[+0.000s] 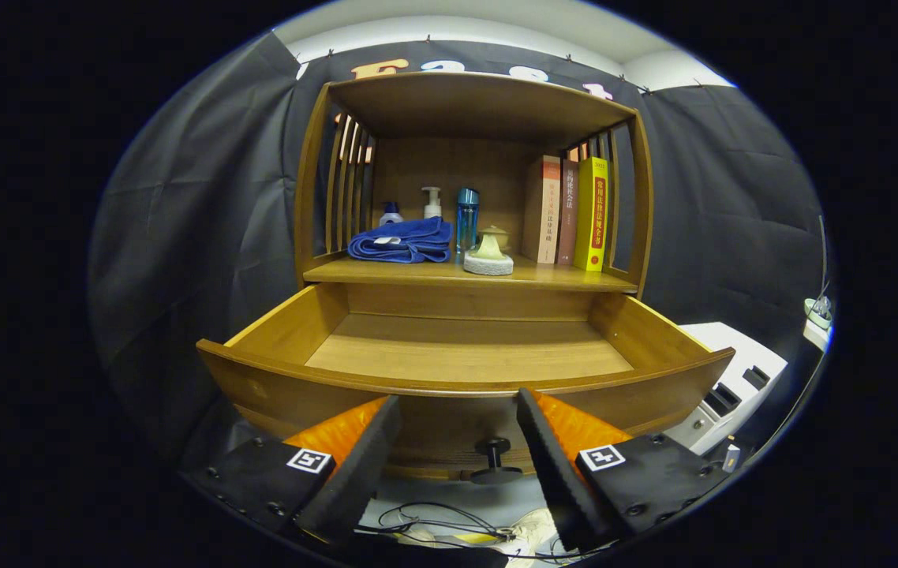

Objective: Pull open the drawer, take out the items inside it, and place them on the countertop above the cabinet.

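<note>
The scene is dim, with light coming from above. The drawer [465,351] floor is evenly lit, while the shelf [469,272] recess behind stays in shadow. Fisheye distortion bends the wood edges. The focus is sharp, with no glare.

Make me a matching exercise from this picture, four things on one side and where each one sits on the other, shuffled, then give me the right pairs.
Things:
1. blue towel
2. yellow book
3. drawer knob
4. drawer

Places or states:
A. between the fingers of the open tool
B. pulled out below the shelf, nothing lying on its visible floor
C. folded at the shelf's left end, in front of the bottles
D. upright at the shelf's right end, last in the row of books

Pairs: 1-C, 2-D, 3-A, 4-B
</note>
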`<state>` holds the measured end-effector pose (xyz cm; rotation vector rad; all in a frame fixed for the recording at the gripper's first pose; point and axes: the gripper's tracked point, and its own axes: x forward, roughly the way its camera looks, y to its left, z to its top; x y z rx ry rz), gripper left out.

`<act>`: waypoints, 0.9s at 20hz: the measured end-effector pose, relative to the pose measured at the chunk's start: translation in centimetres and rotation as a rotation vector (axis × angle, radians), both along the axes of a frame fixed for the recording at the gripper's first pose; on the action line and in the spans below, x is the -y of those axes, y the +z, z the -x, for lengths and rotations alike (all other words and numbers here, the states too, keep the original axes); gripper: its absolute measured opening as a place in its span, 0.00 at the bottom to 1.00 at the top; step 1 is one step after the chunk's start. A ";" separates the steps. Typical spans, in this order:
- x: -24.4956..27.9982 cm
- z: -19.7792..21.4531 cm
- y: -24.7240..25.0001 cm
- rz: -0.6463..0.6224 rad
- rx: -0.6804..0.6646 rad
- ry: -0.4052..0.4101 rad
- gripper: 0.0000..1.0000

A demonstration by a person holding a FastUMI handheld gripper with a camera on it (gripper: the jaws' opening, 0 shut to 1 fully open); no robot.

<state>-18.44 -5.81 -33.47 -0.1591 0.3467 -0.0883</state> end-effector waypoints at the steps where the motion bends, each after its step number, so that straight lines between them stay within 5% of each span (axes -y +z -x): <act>1: 0.0 -0.1 0.1 -0.001 0.000 -0.001 0.99; 18: 0.5 -4.7 -0.6 -0.003 -0.004 0.004 0.99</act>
